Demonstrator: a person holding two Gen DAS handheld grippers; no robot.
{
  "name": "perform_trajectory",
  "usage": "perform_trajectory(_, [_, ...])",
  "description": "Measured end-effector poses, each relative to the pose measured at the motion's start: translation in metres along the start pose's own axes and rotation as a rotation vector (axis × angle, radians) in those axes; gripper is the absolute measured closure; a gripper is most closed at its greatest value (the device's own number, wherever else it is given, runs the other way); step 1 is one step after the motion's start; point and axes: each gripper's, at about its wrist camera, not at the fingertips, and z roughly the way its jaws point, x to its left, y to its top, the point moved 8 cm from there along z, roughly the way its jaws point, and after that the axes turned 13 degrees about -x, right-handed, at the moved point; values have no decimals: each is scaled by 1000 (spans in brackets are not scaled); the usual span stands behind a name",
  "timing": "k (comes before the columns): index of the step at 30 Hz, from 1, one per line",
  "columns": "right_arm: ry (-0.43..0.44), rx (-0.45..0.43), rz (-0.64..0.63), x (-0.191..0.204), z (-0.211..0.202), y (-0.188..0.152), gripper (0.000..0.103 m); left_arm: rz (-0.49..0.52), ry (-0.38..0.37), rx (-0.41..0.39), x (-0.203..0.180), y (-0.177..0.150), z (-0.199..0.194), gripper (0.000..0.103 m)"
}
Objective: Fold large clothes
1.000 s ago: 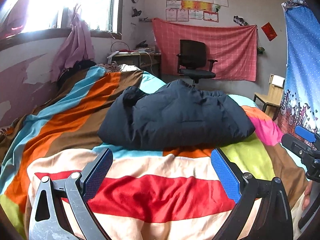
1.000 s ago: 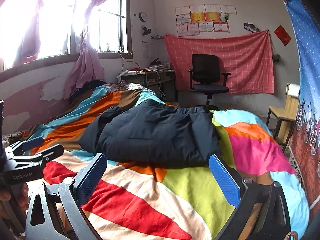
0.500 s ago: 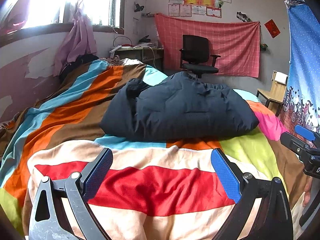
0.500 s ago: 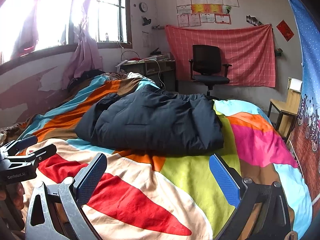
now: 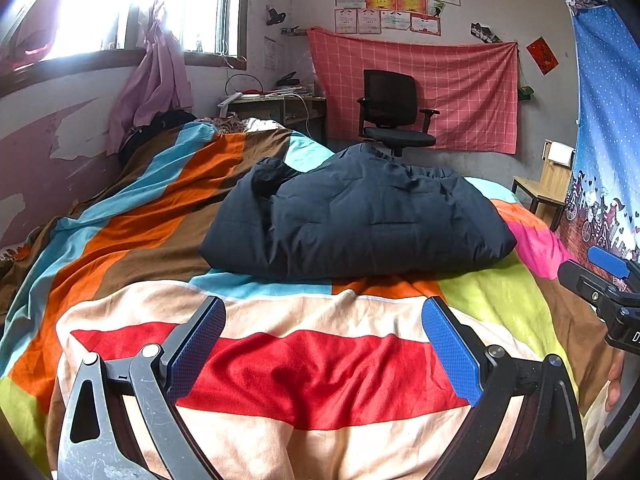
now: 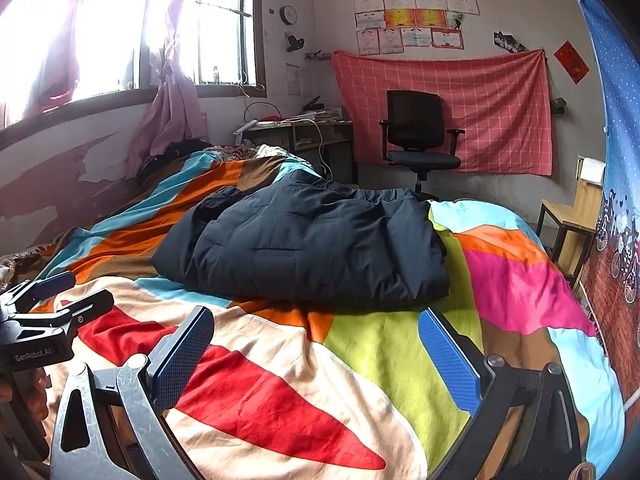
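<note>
Here, a dark navy padded jacket is lying folded in a bulky heap on the middle of a bed, sitting on a bedspread of bright colour blocks. Nearer the cameras, the left gripper is hovering over a red band of the bedspread, jaws spread wide and gripping nothing, well short of the jacket. The right gripper is hanging beside it above red and lime patches, its jaws likewise gaping and empty. Beyond the bed, a black office chair is standing before a pink checked cloth pinned to the wall.
</note>
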Motion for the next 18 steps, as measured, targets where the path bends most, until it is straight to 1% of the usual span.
perform_trajectory(18, [1,-1,1,0,0,0,0,-1,-8,4,1,2,-1,7])
